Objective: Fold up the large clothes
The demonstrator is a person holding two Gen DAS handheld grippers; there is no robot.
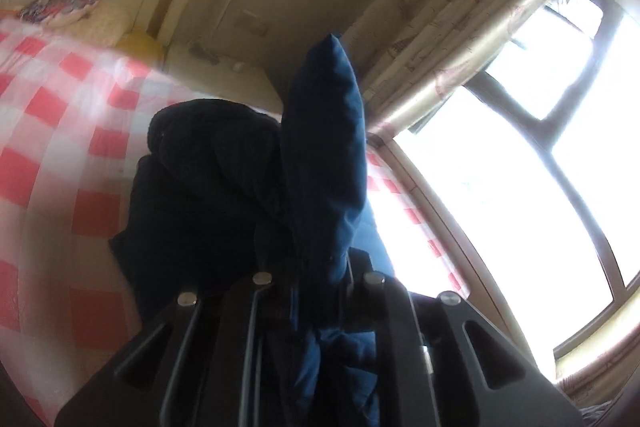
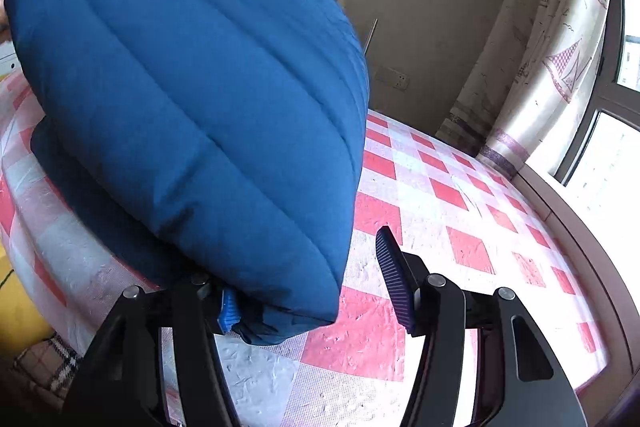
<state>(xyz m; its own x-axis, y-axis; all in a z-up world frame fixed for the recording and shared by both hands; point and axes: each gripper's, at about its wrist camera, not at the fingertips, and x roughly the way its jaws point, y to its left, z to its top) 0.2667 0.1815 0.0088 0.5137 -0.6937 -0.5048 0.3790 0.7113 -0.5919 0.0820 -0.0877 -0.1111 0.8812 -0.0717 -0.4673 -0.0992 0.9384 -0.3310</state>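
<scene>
L claw [image 1: 316, 279] clenched on blue puffer jacket [image 2: 192, 99], fabric bunched btwn fingers, fold sticking up ahead. R claw [image 2: 308, 287] released, jacket's lower edge btwn fingers, far pad clear. Jacket lifted partly off checked bed [image 2: 440, 195], near window [image 1: 520, 167].

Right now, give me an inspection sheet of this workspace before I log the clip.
Surface: bed with red-and-white checked cover.
Job's things: blue quilted puffer jacket, part lifted, part lying on the bed.
Clutter: patterned pillow at the bed's far end.
Grippers: left gripper shut on jacket fabric; right gripper with jaws apart around the jacket's edge, far pad clear of it.
Cables: nothing seen.
Surroundings: patterned curtain, bright window, beige wall.
</scene>
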